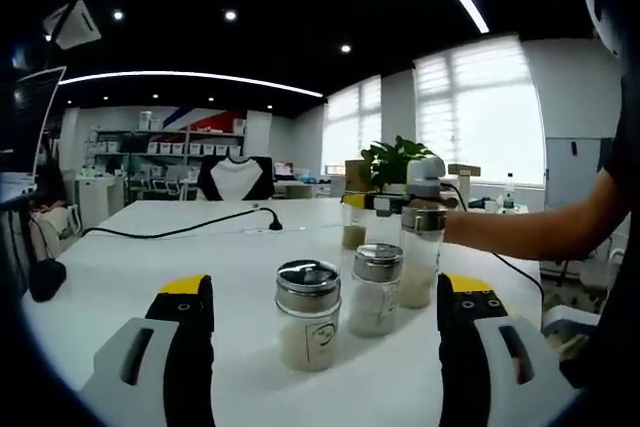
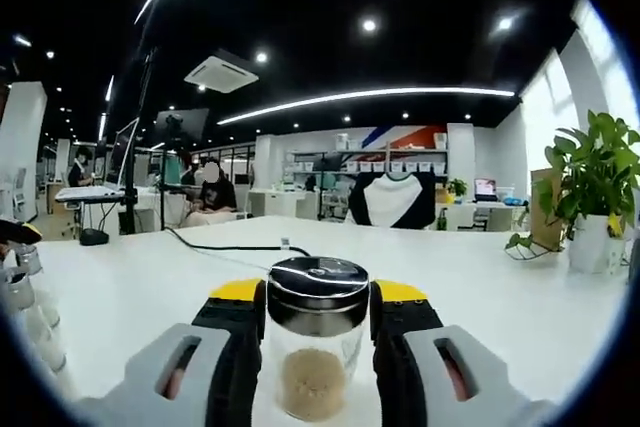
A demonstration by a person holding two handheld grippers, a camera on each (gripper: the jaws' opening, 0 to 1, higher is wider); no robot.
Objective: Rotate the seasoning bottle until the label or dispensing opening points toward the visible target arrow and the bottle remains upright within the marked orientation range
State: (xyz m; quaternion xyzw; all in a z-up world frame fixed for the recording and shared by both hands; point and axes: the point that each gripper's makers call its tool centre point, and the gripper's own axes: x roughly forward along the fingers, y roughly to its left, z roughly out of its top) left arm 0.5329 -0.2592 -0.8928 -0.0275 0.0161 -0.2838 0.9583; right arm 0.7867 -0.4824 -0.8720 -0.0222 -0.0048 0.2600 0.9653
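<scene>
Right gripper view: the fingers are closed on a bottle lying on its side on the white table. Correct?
Not quite. In the right gripper view the bottle stands upright, metal cap on top, between the right gripper's fingers on the white table.

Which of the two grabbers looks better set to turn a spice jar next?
Right. The right gripper already clasps a clear glass seasoning bottle with a shiny metal lid between its jaws. The left gripper hangs open, apart from the jars on the white table.

Left tool point(image 1: 325, 322) held level with jaws spread wide; right tool point(image 2: 318, 332) clamped, the person's forearm point(image 1: 530, 227) outstretched behind it
</scene>
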